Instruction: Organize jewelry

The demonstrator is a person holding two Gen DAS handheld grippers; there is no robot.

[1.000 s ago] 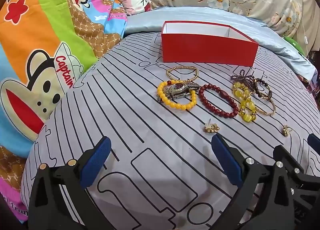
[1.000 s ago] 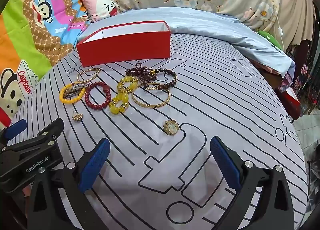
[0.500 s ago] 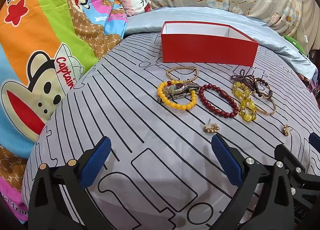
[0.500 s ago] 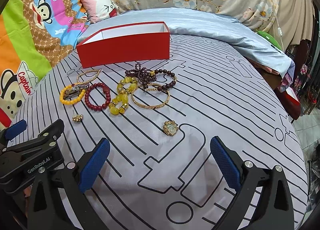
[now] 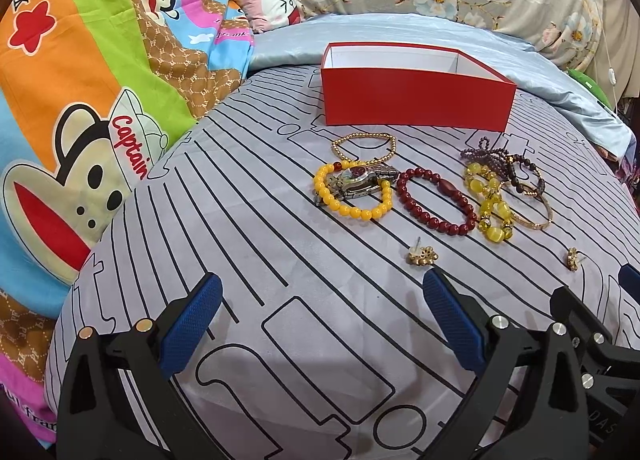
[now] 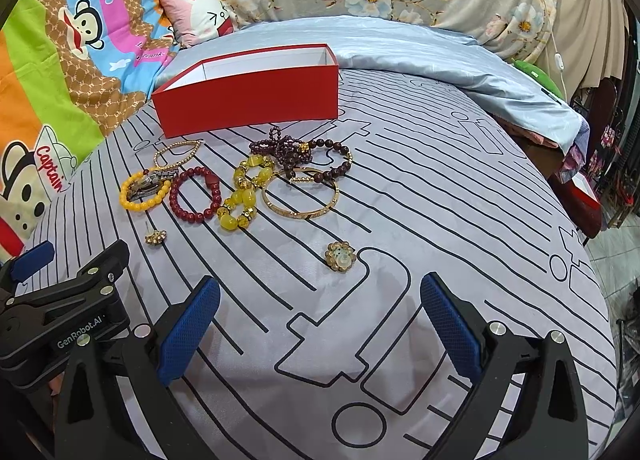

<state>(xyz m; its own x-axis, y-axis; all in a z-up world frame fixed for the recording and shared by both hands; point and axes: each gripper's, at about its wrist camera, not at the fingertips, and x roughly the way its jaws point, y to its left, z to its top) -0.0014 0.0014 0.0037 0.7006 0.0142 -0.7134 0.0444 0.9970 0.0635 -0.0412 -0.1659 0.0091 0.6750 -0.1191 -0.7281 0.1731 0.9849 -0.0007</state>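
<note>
Nearest to us, the left gripper (image 5: 320, 324) hovers over the bed (image 5: 248, 260) with its jaws spread wide and nothing between them. The right gripper (image 6: 320, 324) is in the same state: jaws spread, holding nothing. Both sit low over the grey sheet with black line print.

Just beyond the jaws we count two gold flower stud earrings. One earring (image 5: 422, 256) lies just ahead of the left gripper's right finger, post up. The second earring (image 6: 340, 256) lies apart, ahead of the right gripper.

Further out, the main cluster. We count seven bracelets and one wristwatch:
- yellow bead bracelet (image 5: 352, 211), with the metal wristwatch (image 5: 358, 179) lying across it
- dark red bead bracelet (image 5: 436, 201), just beside the yellow one
- chunky yellow stone bracelet (image 6: 244, 195), twisted on itself
- gold bangle (image 6: 302, 199), touching the stone bracelet
- small gold bead bracelet (image 5: 364, 147), nearest the box
- purple bead bracelet (image 6: 280, 147), bunched up
- brown bead bracelet (image 6: 336, 163), overlapping the bangle and touching the purple one

Behind the cluster, one open red box (image 5: 416, 103), white inside; we see nothing in the part of the interior that shows. All the jewelry lies outside it on the sheet.

Farthest: one pale blue quilt (image 6: 380, 43), one pink cartoon pillow (image 6: 200, 15), and one cartoon monkey blanket (image 5: 80, 99) to the left.
</note>
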